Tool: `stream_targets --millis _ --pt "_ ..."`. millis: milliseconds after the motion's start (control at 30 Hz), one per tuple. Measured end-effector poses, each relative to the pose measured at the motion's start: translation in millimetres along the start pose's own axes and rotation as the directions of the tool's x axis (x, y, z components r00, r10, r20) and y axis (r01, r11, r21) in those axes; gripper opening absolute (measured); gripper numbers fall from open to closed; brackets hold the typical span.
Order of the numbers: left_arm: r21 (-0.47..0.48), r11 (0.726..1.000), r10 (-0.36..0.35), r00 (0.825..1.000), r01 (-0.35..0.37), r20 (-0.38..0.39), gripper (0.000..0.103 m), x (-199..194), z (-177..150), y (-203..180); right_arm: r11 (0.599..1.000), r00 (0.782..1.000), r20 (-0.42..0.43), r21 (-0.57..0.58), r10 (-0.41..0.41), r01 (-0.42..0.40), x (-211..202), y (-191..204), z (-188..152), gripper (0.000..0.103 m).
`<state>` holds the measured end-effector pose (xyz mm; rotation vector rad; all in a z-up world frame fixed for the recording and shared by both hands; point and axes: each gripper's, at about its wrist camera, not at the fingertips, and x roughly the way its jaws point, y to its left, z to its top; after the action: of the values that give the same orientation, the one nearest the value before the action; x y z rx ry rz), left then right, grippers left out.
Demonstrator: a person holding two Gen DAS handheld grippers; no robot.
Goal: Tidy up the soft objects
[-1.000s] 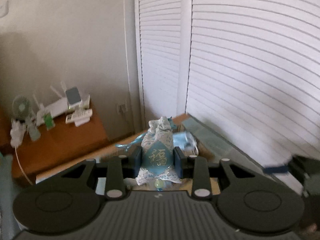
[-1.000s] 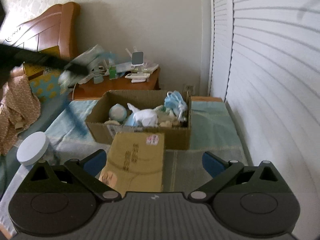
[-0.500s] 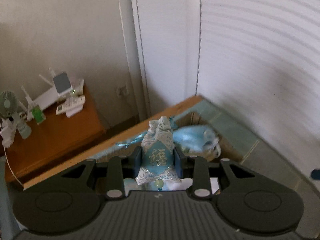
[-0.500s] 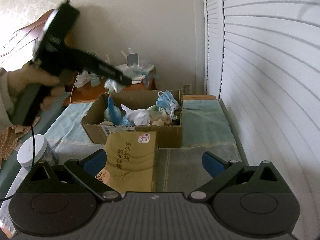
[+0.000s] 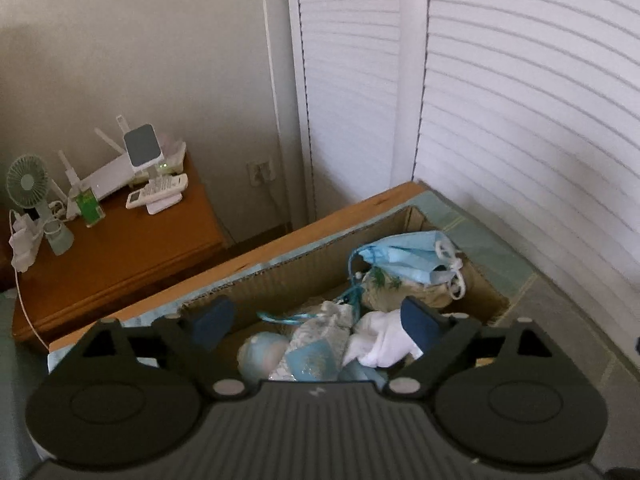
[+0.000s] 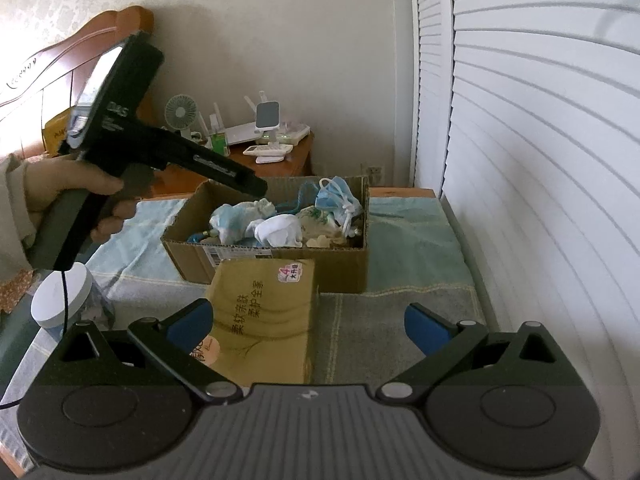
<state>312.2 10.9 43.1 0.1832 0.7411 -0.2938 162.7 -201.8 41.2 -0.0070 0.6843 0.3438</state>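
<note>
— Hovering over the cardboard box (image 5: 408, 216), the left claw (image 5: 316, 320) has its two blue pads spread wide with nothing between them. See it at the lower middle of the left wrist view?

— Yes. And the embroidered blue pouch (image 5: 316, 344)?

— Lying inside the box, low centre of that view, just beneath the gap of the claw, touching a pale blue soft ball (image 5: 260, 354) on its left and a white cloth (image 5: 384, 336) on its right.

— What else is in there?

— A blue face mask (image 5: 408, 256) towards the upper right of the box, resting on a leaf-printed pouch (image 5: 384, 284). From the right wrist view the box (image 6: 348, 268) sits mid-frame on the bed's green blanket (image 6: 408, 224).

— And the other claw?

— The right claw (image 6: 308, 322) is also spread open, empty, at the bottom of its frame. Between its pads shows a tan paper packet (image 6: 264, 308) lying in front of the box and touching its near wall. At the lower left stands a white-lidded jar (image 6: 60, 300).

— Who holds the left tool?

— A hand (image 6: 80, 196) at the left edge grips its handle, the black body angled down towards the box.

— Behind it?

— A wooden nightstand (image 5: 116, 256) with a small fan (image 5: 26, 184) and a router (image 5: 108, 178), at the left.
</note>
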Motion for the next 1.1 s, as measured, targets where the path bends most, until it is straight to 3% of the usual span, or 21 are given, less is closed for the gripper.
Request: stream_targets --millis 200,367,533,700,833,1100 --pt "-0.026 0.999 0.035 0.997 -0.033 0.069 0.101 -40.6 -16.6 -5.9 1.000 1.000 0.004 -0.007 -0.013 0.013 -6.1 5.9 1.8 0.103" --pt "-0.104 0.994 0.051 0.995 -0.042 0.087 0.102 -78.9 -48.6 -13.1 0.998 0.998 -0.012 0.001 -0.059 0.060 -11.1 10.3 4.0 0.103" --pt "-0.169 0.976 0.157 0.979 -0.134 0.128 0.102 -113.5 -92.4 -29.0 0.992 0.991 -0.063 0.016 -0.122 0.123 -14.0 13.5 2.5 0.103" --pt "-0.246 0.961 0.149 0.985 -0.123 0.088 0.102 -138.7 -116.7 -40.5 0.987 0.983 -0.105 0.028 -0.152 0.156 -18.8 19.0 -1.0 0.103" --pt "-0.248 0.956 0.171 0.985 -0.157 0.037 0.102 -155.6 -118.6 -52.4 0.984 0.977 -0.124 0.031 -0.173 0.178 -29.2 24.5 -2.4 0.103" --pt "-0.237 0.954 0.201 0.978 -0.184 0.047 0.102 -180.3 -115.6 -69.5 0.977 0.974 -0.098 0.033 -0.205 0.209 -54.5 27.9 -0.3 0.103"
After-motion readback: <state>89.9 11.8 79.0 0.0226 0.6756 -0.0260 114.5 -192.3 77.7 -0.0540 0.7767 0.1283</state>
